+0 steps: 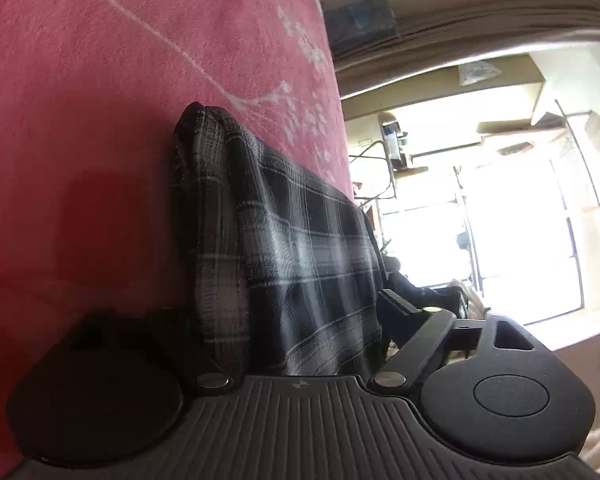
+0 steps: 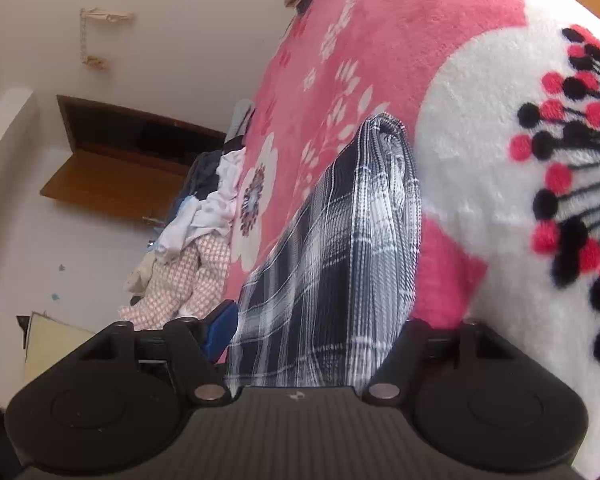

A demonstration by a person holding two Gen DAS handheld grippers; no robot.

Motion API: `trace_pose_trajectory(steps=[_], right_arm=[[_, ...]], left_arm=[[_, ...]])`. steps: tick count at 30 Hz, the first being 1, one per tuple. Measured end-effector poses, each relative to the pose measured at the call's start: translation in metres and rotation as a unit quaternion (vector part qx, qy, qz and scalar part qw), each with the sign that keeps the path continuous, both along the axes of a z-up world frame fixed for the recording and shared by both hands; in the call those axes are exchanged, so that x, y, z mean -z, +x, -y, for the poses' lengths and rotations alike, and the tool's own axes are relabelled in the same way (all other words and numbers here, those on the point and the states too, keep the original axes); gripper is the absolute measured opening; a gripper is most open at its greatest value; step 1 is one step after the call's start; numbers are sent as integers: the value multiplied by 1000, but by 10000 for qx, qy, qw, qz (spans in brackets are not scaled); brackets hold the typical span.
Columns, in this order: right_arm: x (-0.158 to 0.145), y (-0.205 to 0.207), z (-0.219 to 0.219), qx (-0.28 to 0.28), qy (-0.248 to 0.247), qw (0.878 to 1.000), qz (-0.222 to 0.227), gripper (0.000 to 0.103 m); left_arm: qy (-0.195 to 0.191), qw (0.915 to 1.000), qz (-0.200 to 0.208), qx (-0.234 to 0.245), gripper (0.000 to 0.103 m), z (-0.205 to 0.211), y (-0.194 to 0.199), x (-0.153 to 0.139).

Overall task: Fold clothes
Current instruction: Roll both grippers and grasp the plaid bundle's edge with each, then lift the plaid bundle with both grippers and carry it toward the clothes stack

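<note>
A black-and-white plaid garment [image 1: 284, 248] lies folded on a pink floral blanket [image 1: 140, 80]. In the left wrist view its edge fills the space between my left gripper's [image 1: 296, 328] fingers, which are closed on the cloth; the fingertips are hidden by the fabric. In the right wrist view the same plaid garment [image 2: 340, 248] runs between my right gripper's [image 2: 316, 332] fingers, which are also shut on it. The blanket [image 2: 380, 40] shows a large white flower with red and black dots at the right.
A pile of unfolded clothes [image 2: 196, 240], white, blue and pink-patterned, lies at the blanket's far edge. A wooden shelf [image 2: 116, 160] hangs on the white wall. A bright window [image 1: 500, 220] and a metal rack [image 1: 580, 200] show beyond the bed.
</note>
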State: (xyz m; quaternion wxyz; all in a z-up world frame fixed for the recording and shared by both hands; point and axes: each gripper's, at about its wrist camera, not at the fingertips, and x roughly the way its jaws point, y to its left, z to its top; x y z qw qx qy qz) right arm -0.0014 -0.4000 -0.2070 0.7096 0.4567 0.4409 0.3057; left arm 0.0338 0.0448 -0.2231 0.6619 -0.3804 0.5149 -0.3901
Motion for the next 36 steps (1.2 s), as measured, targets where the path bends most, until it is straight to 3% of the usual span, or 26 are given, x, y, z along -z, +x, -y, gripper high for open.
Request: trace_pose_trajectory(steps=[4, 7, 9, 16, 23, 29, 36], right_arm=[[3, 1, 1, -134, 98, 9999, -33, 65], [9, 16, -4, -229, 88, 9997, -79, 53], [10, 25, -11, -272, -5, 9996, -87, 41], [0, 22, -25, -349, -698, 9969, 32, 27], [-33, 4, -50, -338, -1857, 9806, 535, 23], [-73, -22, -75, -193, -2599, 9583, 1169, 21], [-121, -61, -93, 176, -2916, 9407, 1723, 20]], left_arm=[[-16, 9997, -228, -28, 54, -12, 4, 8], [-32, 9984, -547, -131, 39, -20, 9, 17], [53, 9984, -534, -157, 34, -20, 9, 17], [481, 9985, -156, -217, 26, -18, 0, 2], [854, 9948, 473, -285, 21, -25, -14, -23], [805, 9916, 958, -329, 20, -30, -28, -52], [653, 9821, 1711, -432, 19, -42, -51, -104]])
